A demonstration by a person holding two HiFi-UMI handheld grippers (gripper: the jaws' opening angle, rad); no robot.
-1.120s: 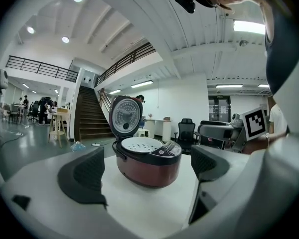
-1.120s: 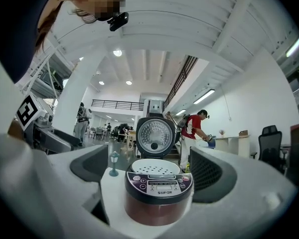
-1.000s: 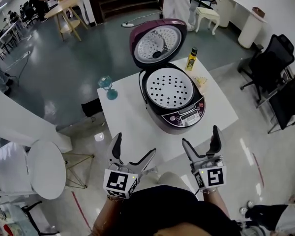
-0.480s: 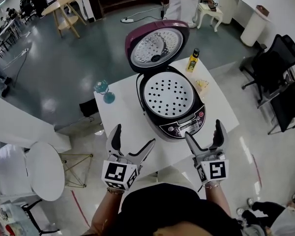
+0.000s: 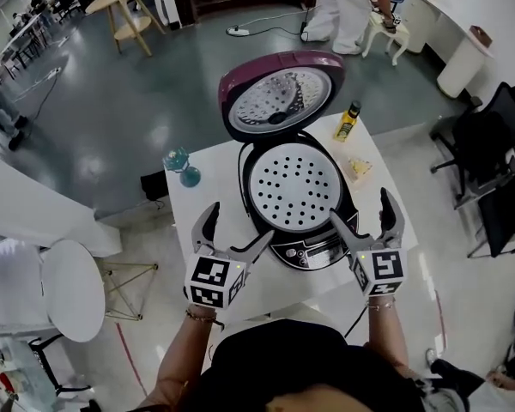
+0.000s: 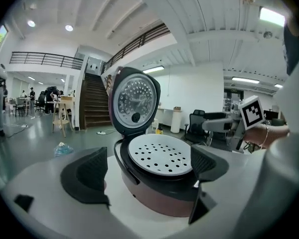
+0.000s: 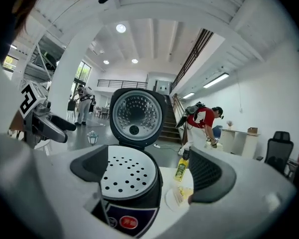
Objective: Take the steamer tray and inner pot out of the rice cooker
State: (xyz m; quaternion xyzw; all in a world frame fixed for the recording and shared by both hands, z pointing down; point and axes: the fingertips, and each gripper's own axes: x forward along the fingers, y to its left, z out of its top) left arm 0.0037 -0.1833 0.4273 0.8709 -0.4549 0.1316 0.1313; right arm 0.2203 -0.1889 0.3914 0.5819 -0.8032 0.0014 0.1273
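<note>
A maroon rice cooker (image 5: 302,247) (image 6: 159,198) (image 7: 132,210) stands on the white table (image 5: 223,209) with its lid (image 5: 279,94) swung up. A white perforated steamer tray (image 5: 293,187) (image 6: 159,155) (image 7: 127,177) sits in its mouth and hides the inner pot. My left gripper (image 5: 238,234) (image 6: 152,168) hovers open at the cooker's front left, and nothing is between its fingers. My right gripper (image 5: 366,215) (image 7: 149,171) hovers open at the cooker's front right, also with nothing in it.
A yellow bottle (image 5: 348,122) (image 7: 181,167) and a small plate of food (image 5: 358,167) (image 7: 182,195) stand on the table right of the cooker. A blue-green glass (image 5: 181,165) sits at the table's left corner. Black office chairs (image 5: 489,136) stand to the right. A person (image 7: 203,126) bends over behind.
Both grippers have moved forward from the table's near edge to either side of the cooker's front. They stay open.
</note>
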